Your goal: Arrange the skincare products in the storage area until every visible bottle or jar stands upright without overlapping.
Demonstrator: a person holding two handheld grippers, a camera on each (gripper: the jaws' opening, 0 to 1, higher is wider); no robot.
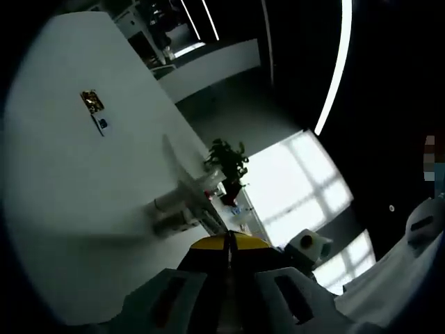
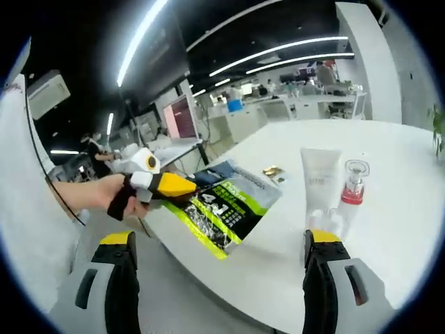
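Right gripper (image 2: 222, 240): jaws stand wide apart with nothing between them; the yellow-capped tips rise at the lower left and lower right of the right gripper view.
Left gripper (image 1: 231, 245): jaws pressed together, yellow tips meeting at a thin seam, gripping nothing; in the right gripper view the same tool (image 2: 169, 185) comes in from the left, held in a person's hand (image 2: 117, 195), its yellow tip over the edge of the pouch.
White tube (image 2: 320, 182): upright on the counter (image 2: 389, 202), just above the right jaw tip.
Clear bottle (image 2: 351, 191): red collar, clear cap, upright, just beside the tube – its base is hidden behind the right jaw.
Pouch (image 2: 226, 202): dark with green and yellow print, lying flat at the counter's near edge; the print is too small to read.
Small gold item (image 2: 271, 170): beyond the pouch, too small to identify.
Left gripper view: rolled sharply; the white counter (image 1: 62, 181) carries a small gold item (image 1: 91, 101), and pale shapes (image 1: 182, 203) near a dark plant (image 1: 227, 161) are too blurred to name.
Room: open office – strip lights, desks, a pink screen (image 2: 181, 117), distant people.
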